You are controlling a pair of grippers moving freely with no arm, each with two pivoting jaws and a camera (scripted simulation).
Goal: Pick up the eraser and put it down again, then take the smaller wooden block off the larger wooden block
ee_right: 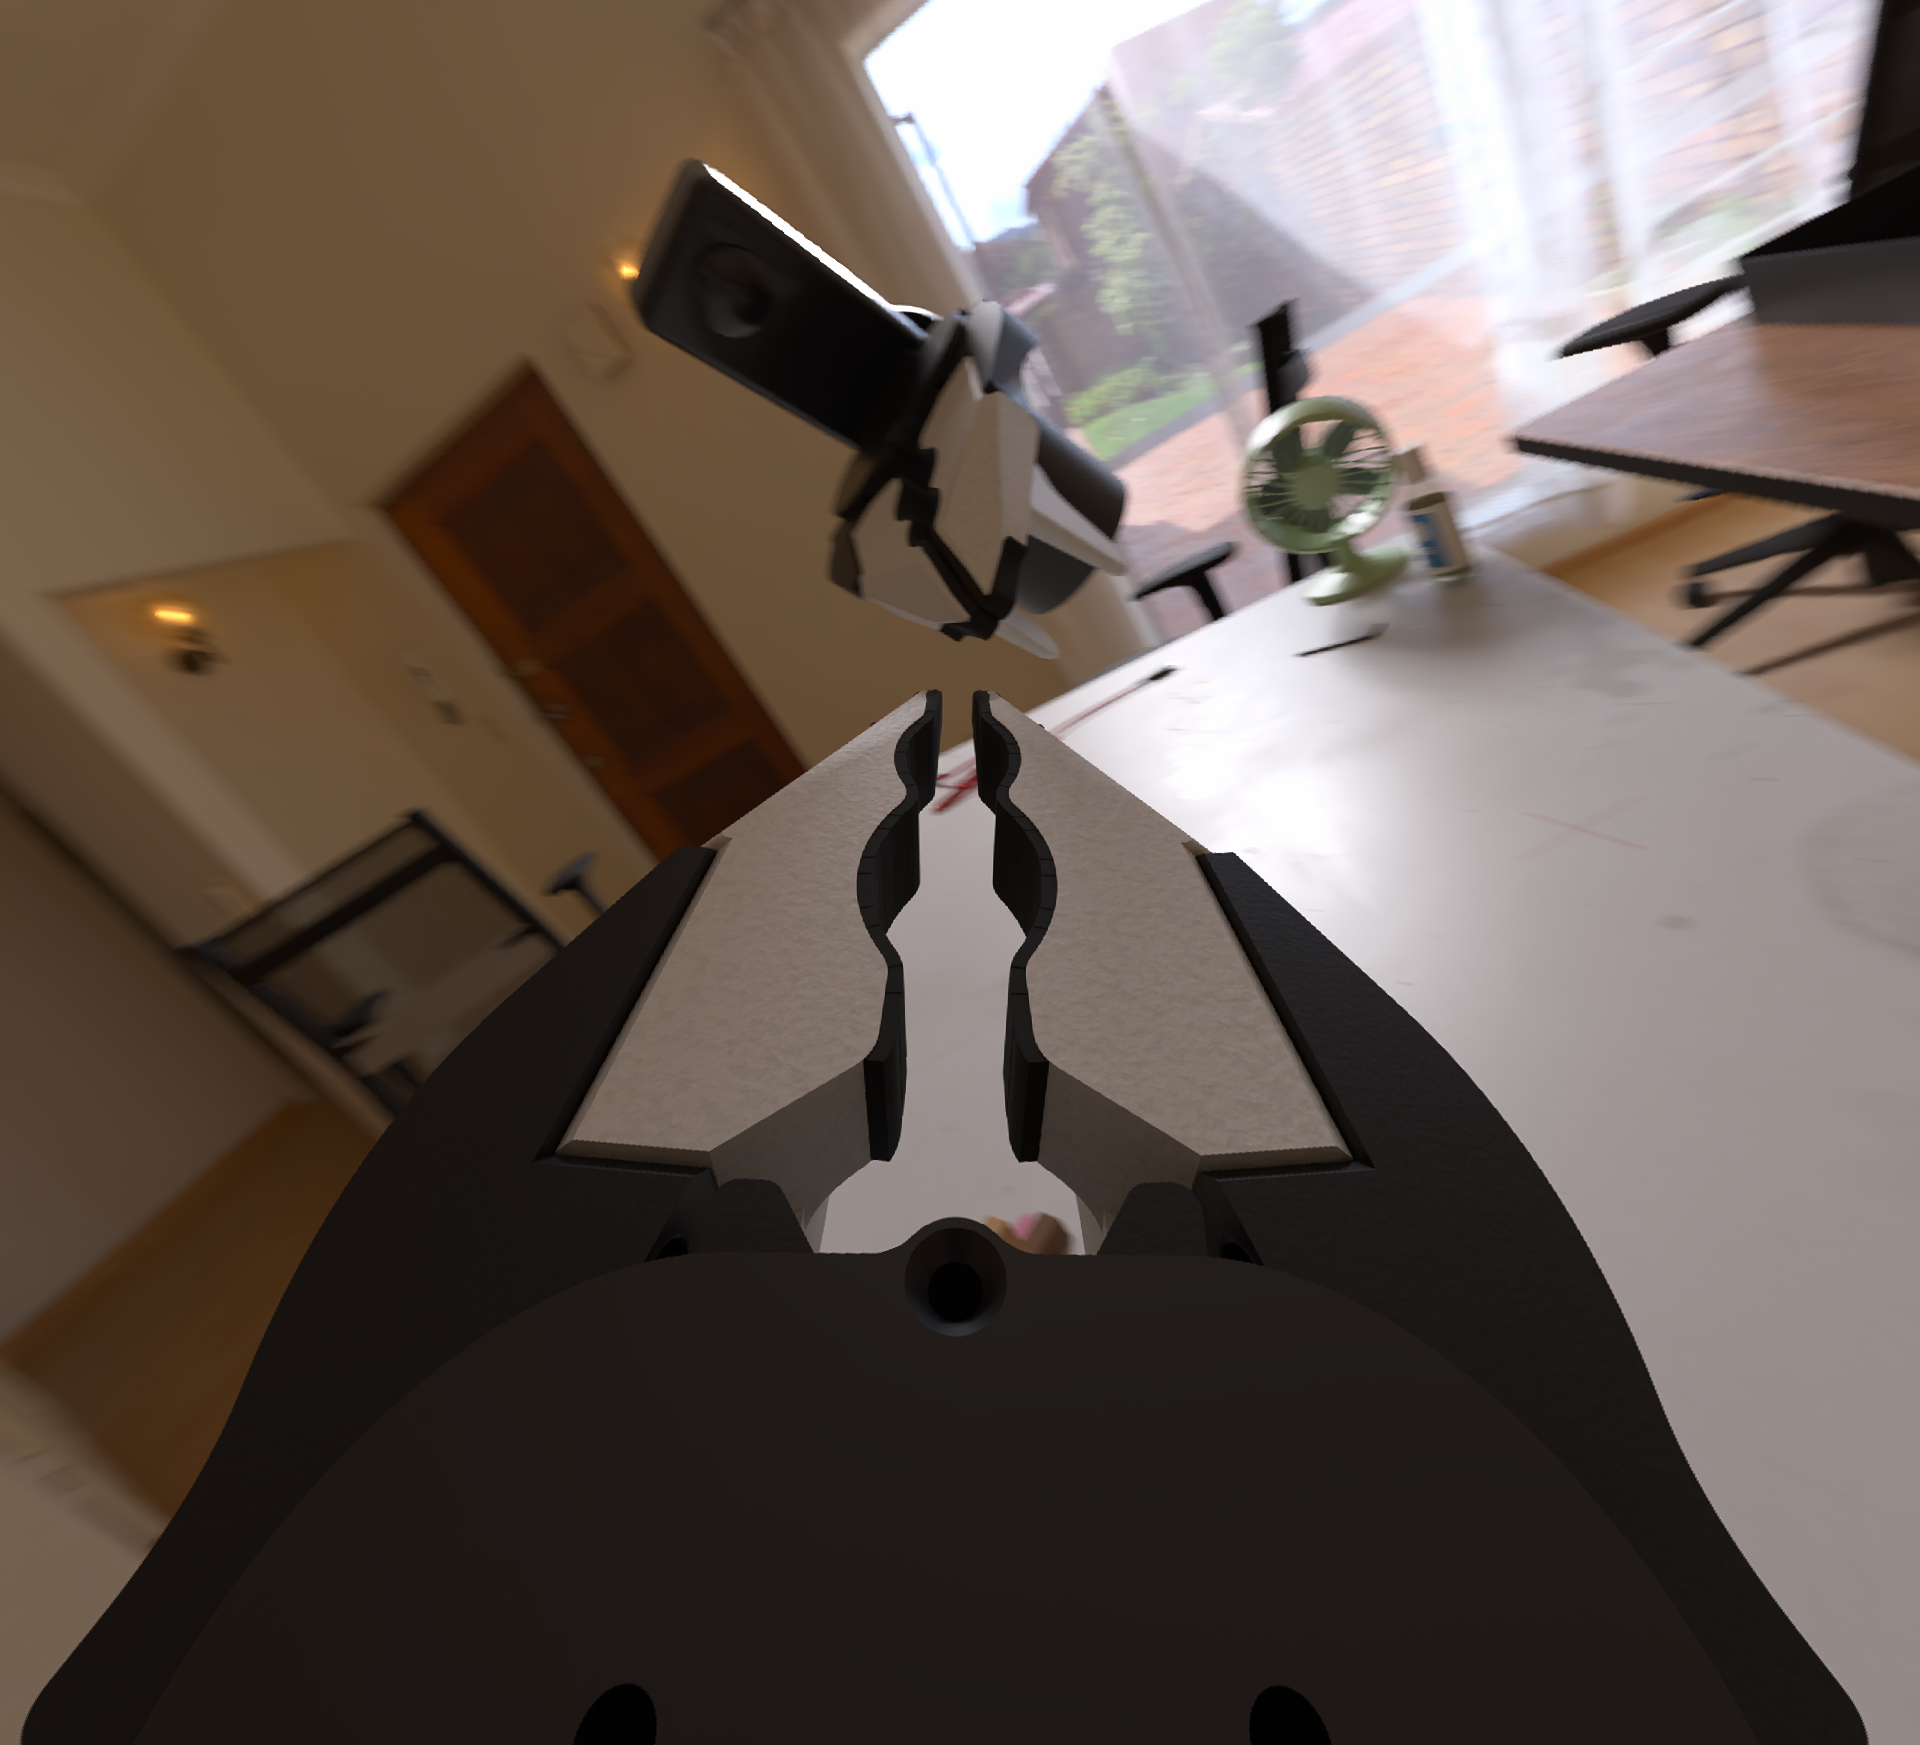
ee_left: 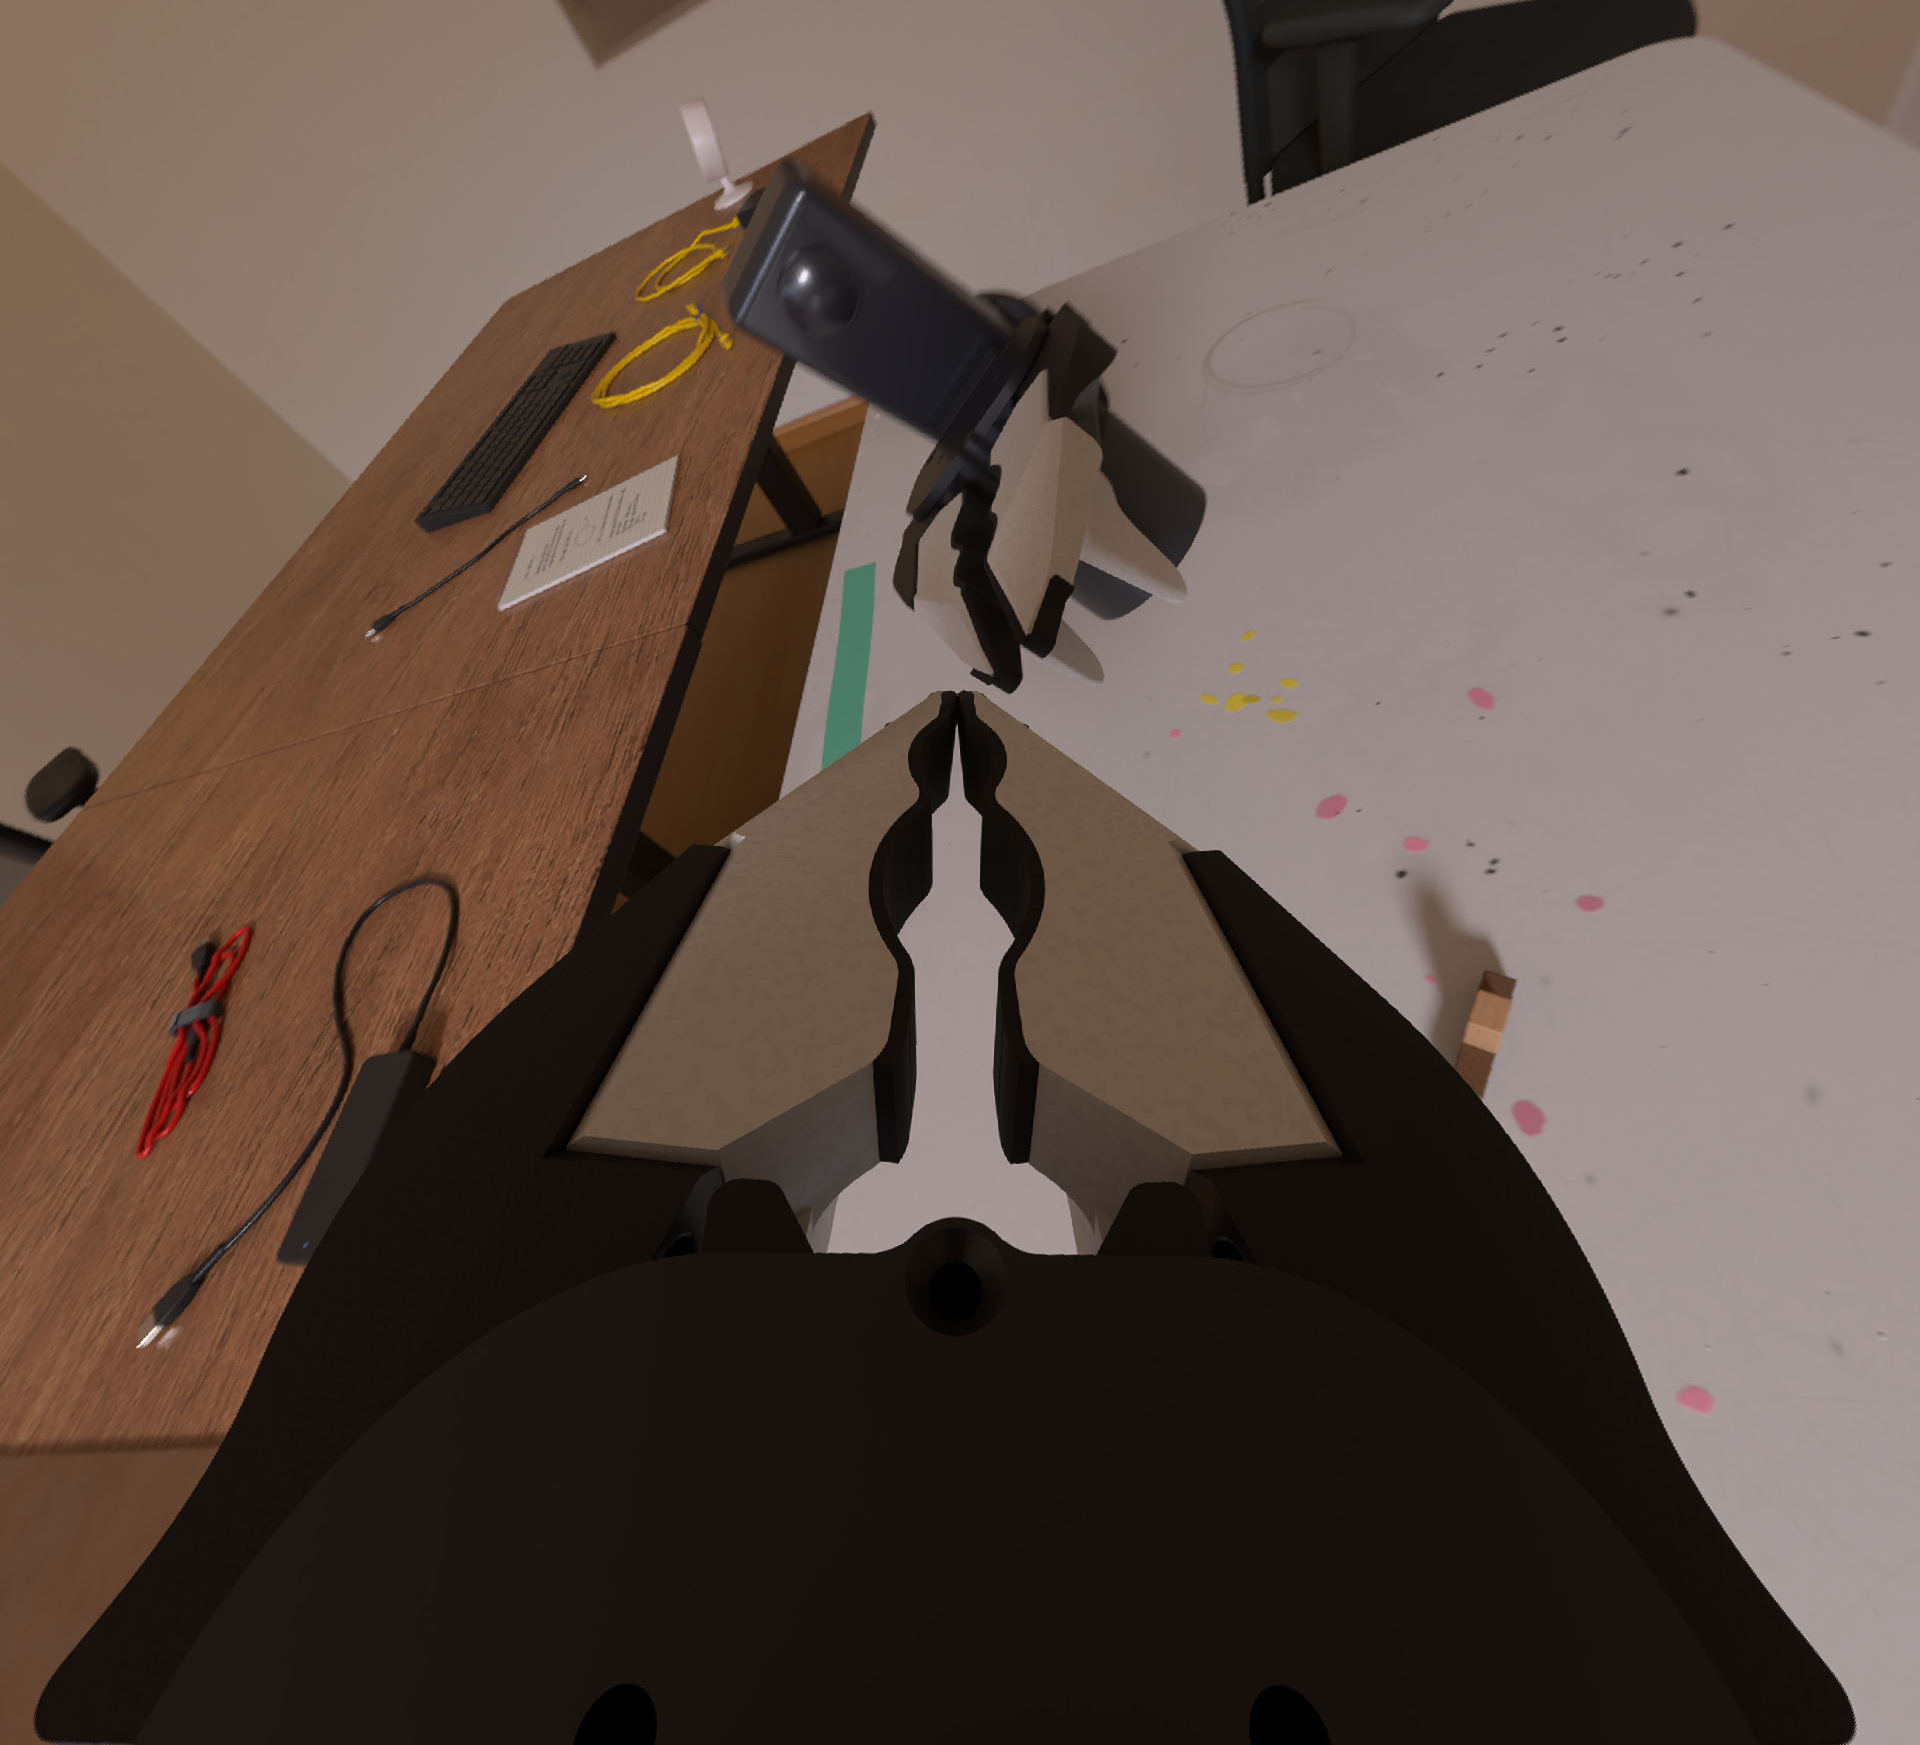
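Note:
A wooden block (ee_left: 1486, 1030) with light and dark parts stands on the white table (ee_left: 1558, 500), to the right of my left gripper (ee_left: 957, 701). I cannot tell whether it is one block or two stacked. My left gripper is shut and empty above the table's left edge. My right gripper (ee_right: 957, 706) has only a narrow slit between its tips and holds nothing. Each gripper shows in the other's view, tip to tip and close: the right one (ee_left: 1003, 677), the left one (ee_right: 977, 630). A small pink and tan thing (ee_right: 1023, 1228) is blurred below the right finger bases.
A brown desk (ee_left: 364, 760) at the left holds a keyboard (ee_left: 520, 433), yellow cables (ee_left: 655, 360), a notepad (ee_left: 587, 532), a red cable (ee_left: 192, 1041) and a black adapter (ee_left: 353, 1145). A black chair (ee_left: 1382, 2) stands behind the table. A green fan (ee_right: 1320, 490) and a bottle (ee_right: 1439, 532) stand at the table's far end.

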